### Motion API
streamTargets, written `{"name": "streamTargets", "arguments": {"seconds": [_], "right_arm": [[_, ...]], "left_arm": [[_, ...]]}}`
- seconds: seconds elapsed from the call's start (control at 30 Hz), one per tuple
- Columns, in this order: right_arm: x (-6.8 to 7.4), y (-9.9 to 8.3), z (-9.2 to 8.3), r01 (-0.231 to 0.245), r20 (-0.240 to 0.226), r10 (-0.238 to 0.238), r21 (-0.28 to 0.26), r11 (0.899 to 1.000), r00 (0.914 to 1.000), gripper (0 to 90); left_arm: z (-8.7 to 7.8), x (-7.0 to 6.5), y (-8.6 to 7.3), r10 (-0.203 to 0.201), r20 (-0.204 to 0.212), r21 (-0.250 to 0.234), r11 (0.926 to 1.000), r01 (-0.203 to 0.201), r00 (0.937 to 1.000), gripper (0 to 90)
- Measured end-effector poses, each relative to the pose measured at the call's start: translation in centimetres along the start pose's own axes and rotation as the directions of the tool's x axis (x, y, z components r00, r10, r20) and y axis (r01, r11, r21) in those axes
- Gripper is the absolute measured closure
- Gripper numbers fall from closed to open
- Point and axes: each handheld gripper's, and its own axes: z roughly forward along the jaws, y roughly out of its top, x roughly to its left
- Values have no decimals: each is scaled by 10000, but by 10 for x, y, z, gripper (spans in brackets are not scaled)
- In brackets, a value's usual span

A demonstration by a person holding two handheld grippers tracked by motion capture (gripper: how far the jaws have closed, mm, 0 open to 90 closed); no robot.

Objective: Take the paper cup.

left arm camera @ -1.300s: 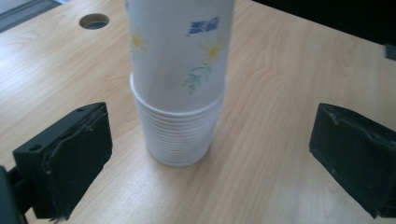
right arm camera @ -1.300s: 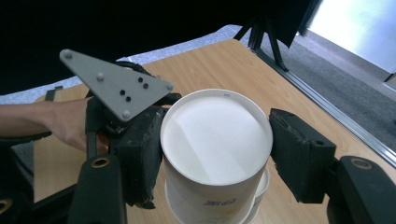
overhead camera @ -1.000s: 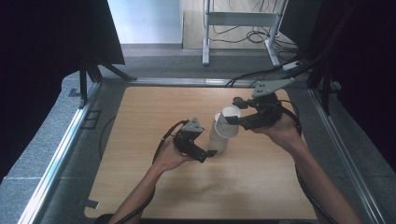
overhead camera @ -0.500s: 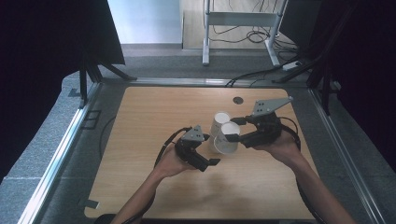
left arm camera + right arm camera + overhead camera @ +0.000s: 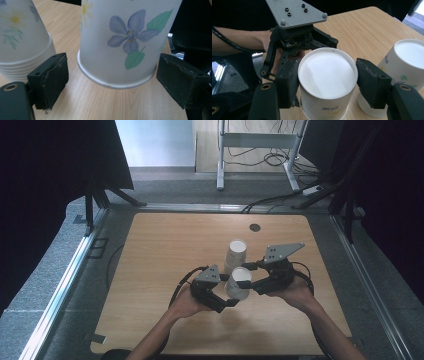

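At the frame's lower centre, the inverted paper cup [image 5: 239,282] stands upright, clamped by the right hand-held gripper [image 5: 248,282], between the left hand-held gripper's [image 5: 227,290] apart jaws.

**Changes since the earlier pictures: cup and both grippers**

Single paper cup [image 5: 238,283]: a second ago it was lifted just above the stack of cups [image 5: 234,254]; now it is off the stack, upside down, nearer the person, low over the wooden table [image 5: 150,270].

Right gripper [image 5: 250,279]: has come down and toward the person with the cup, its pads pressing the cup's upper end.

Left gripper [image 5: 231,291]: has slid rightward and slightly nearer; its spread jaws now flank the cup's rim, apart from it.
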Motion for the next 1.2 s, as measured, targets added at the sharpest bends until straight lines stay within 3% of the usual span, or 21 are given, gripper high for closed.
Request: {"name": "streamTargets", "arguments": {"seconds": [0.4,0.63,0.9,1.2], "right_arm": [[0,-13,11,-143,-385,139,-109,9998,9992,373],[0,-16,13,-132,-445,127,-129,9998,9989,373],[-2,-21,14,-119,-398,120,16,9999,9991,372],[-4,-25,15,-114,-329,117,114,9999,9994,368]], "left_arm": [[14,-1,-11,-144,205,79,9999,142,9997,114],[16,-3,-14,30,273,121,9999,-34,9996,185],[18,-3,-15,129,91,359,9993,-132,9999,294],[17,-2,-14,259,-168,846,9961,-244,9995,343]]}}
